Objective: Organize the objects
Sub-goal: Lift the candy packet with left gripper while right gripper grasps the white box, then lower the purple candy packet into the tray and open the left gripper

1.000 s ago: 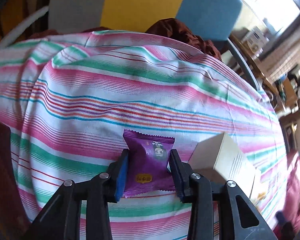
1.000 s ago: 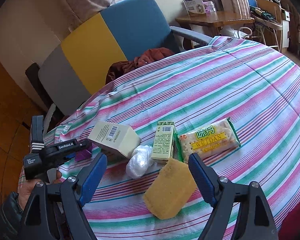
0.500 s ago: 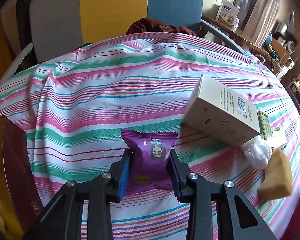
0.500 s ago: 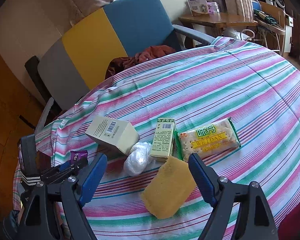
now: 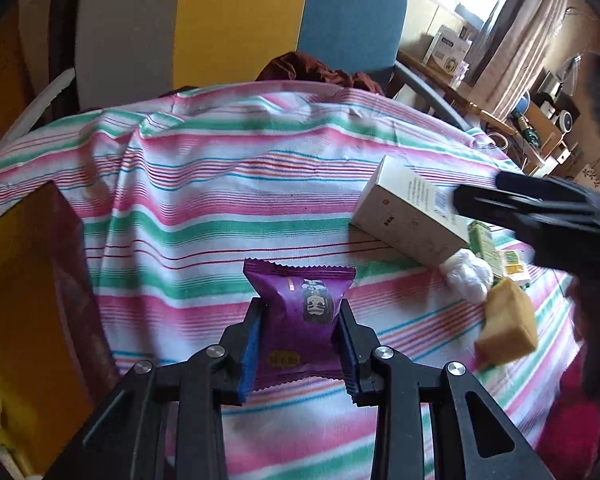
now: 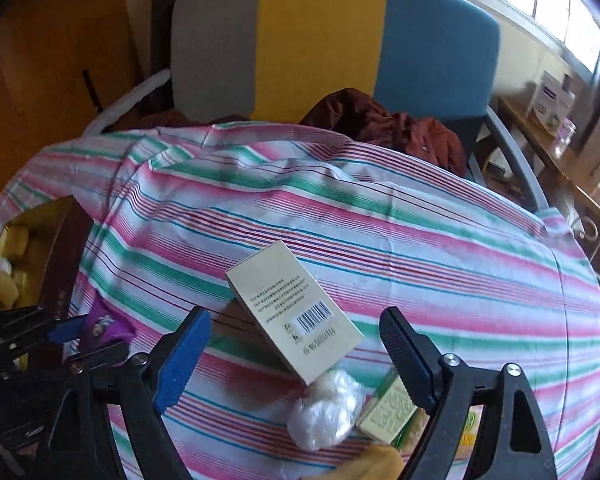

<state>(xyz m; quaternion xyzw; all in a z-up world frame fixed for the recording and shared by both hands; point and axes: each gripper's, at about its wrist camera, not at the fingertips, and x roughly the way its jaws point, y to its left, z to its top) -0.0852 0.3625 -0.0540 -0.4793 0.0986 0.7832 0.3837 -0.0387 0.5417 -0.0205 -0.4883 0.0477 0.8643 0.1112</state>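
Note:
My left gripper (image 5: 302,308) is shut on a purple snack packet (image 5: 300,296), held just above the striped tablecloth (image 5: 220,216). In the right wrist view that gripper (image 6: 84,336) and the packet (image 6: 100,326) sit at the far left, beside a dark red box (image 6: 56,264). My right gripper (image 6: 296,320) hovers over a beige carton (image 6: 296,304) with a barcode. Its jaws are opening and stand wide to either side of the carton, and the pads touch nothing. From the left wrist view the right gripper (image 5: 540,216) crosses the carton (image 5: 404,216).
A white wrapped ball (image 6: 326,412), a small green carton (image 6: 388,412) and a yellow sponge (image 5: 506,328) lie close to the beige carton. The dark red box (image 5: 60,280) holds yellow items. A grey, yellow and blue chair (image 6: 340,40) with a brown garment (image 6: 400,124) stands behind the table.
The left gripper carried the purple packet leftward until the dark red box came into view. The right gripper rolled and swung left, from over the sponge to over the beige carton.

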